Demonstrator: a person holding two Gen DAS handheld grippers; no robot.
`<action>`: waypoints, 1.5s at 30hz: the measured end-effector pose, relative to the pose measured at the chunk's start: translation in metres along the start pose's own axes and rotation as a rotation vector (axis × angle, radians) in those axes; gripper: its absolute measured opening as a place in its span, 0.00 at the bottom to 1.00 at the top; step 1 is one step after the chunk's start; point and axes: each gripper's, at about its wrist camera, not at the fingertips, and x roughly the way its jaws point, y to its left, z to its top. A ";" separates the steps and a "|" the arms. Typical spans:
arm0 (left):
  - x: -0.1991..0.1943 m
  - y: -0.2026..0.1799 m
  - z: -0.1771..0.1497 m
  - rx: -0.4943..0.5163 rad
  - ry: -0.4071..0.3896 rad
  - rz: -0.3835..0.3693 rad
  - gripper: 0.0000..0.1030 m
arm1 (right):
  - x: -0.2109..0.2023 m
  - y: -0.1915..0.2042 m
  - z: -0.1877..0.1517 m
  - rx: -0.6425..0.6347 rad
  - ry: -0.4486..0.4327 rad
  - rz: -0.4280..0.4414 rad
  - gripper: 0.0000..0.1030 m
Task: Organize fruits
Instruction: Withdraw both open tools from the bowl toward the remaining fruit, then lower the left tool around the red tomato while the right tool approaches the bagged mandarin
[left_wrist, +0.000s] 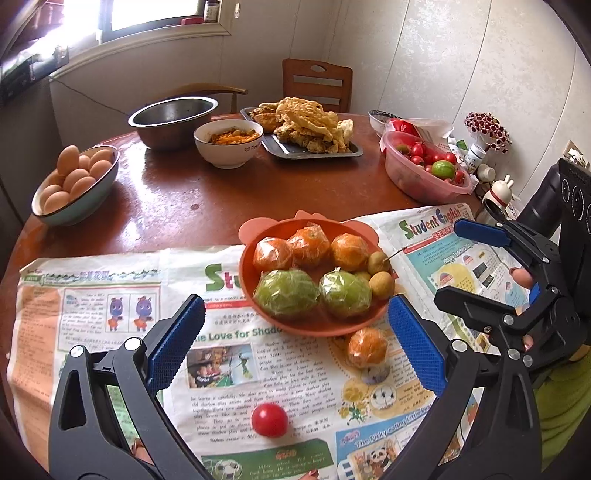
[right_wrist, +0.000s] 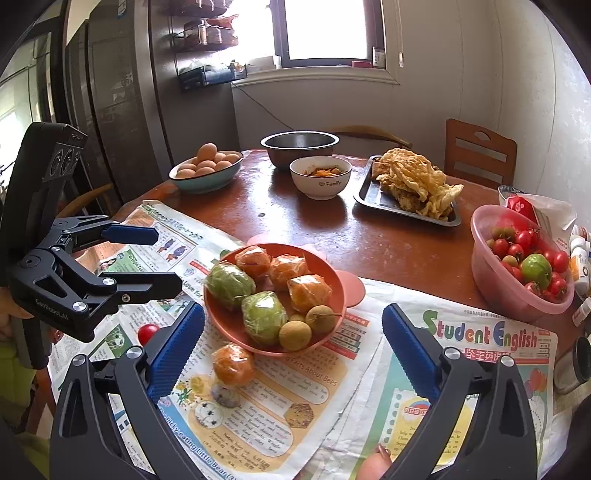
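An orange plate (left_wrist: 295, 325) (right_wrist: 221, 325) on newspaper holds wrapped oranges (left_wrist: 308, 245), two wrapped green fruits (left_wrist: 286, 293) and small brown longans (left_wrist: 381, 282). One wrapped orange (left_wrist: 367, 348) (right_wrist: 233, 363) lies on the paper just in front of the plate. A red tomato (left_wrist: 269, 420) (right_wrist: 147, 331) lies on the paper nearer me. My left gripper (left_wrist: 295, 347) (right_wrist: 153, 258) is open and empty, above the paper short of the plate. My right gripper (right_wrist: 293, 354) (left_wrist: 469, 262) is open and empty, to the right of the plate.
A pink bowl (left_wrist: 410, 181) (right_wrist: 491, 284) of cherry tomatoes and a green fruit stands at the right. A bowl of eggs (left_wrist: 79, 206), a steel bowl (left_wrist: 173, 118), a white food bowl (left_wrist: 229, 147) and a tray of fried food (left_wrist: 310, 149) stand farther back. Bottles (right_wrist: 580, 258) crowd the right edge.
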 end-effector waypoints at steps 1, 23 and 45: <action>-0.001 0.001 -0.001 -0.002 0.000 0.002 0.90 | 0.000 0.001 0.000 0.001 0.000 0.003 0.94; -0.009 0.006 -0.036 -0.017 0.015 0.021 0.90 | -0.005 0.018 -0.015 -0.009 0.012 -0.004 0.95; 0.001 0.012 -0.070 0.012 0.080 0.049 0.90 | 0.011 0.033 -0.043 -0.008 0.095 -0.007 0.95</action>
